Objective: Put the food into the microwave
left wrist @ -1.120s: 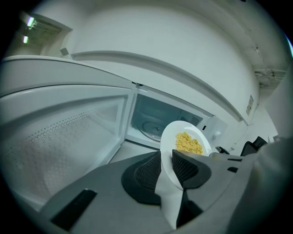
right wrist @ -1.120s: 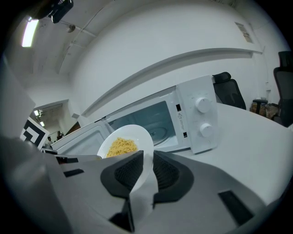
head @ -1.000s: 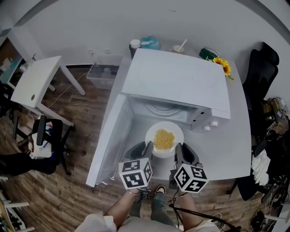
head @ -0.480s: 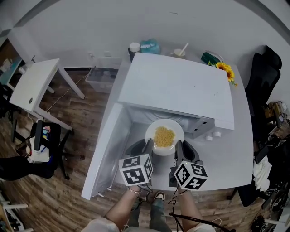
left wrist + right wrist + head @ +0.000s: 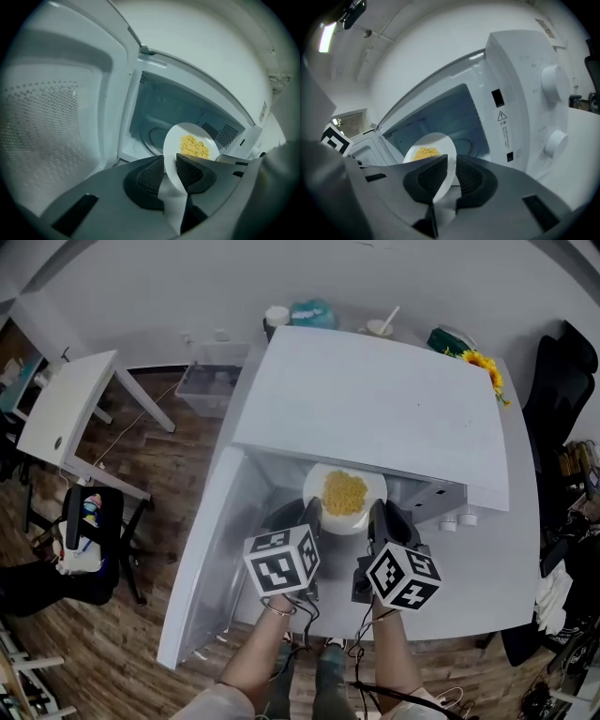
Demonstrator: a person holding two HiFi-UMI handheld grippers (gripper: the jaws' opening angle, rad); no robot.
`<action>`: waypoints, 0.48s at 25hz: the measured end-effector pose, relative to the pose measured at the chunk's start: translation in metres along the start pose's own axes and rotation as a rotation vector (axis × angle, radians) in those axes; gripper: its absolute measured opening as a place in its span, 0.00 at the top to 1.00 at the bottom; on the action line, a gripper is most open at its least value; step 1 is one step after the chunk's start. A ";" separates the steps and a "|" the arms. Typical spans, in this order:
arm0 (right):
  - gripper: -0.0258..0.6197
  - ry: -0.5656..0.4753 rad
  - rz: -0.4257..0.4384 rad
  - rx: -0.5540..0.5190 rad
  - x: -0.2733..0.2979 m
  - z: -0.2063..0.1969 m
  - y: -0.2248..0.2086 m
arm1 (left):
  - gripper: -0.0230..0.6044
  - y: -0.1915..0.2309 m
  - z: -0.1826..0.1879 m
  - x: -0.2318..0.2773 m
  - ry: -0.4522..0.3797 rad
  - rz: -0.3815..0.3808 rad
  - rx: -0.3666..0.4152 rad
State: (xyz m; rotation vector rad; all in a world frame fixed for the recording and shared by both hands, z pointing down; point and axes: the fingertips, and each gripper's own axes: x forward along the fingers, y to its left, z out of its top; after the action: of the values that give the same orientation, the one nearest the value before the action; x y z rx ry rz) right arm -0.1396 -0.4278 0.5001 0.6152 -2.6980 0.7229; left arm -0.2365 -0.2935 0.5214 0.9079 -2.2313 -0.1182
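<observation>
- Office room with a wood floor. A white microwave sits on a white desk, and its door is swung open to your left.
- Left gripper: the jaws are narrow and clamped on the left rim of the plate.
- Right gripper: the jaws are closing with the plate's right rim between them, pads on it.
- The plate hangs between your two grippers, off the desk, right at the cavity mouth. Its far edge is just under the front edge of the microwave's top.
- Progress: the door is open and the plate is lifted and at the opening. Left to do, I'd judge: slide it in onto the turntable, let go, back out.
- The plate is round, white, shallow and thin-rimmed.
- The food is a small yellow crumbly heap in the centre. The plate looks roughly level and I see no spill.
</observation>
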 end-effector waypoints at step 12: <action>0.87 0.016 -0.038 0.033 0.045 -0.013 -0.016 | 0.49 0.013 -0.001 0.048 0.022 0.039 -0.021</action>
State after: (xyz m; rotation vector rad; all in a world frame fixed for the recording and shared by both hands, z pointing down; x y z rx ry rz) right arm -0.1686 -0.4483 0.5343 0.6642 -2.6576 0.7612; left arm -0.2672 -0.3146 0.5541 0.8504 -2.2223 -0.1124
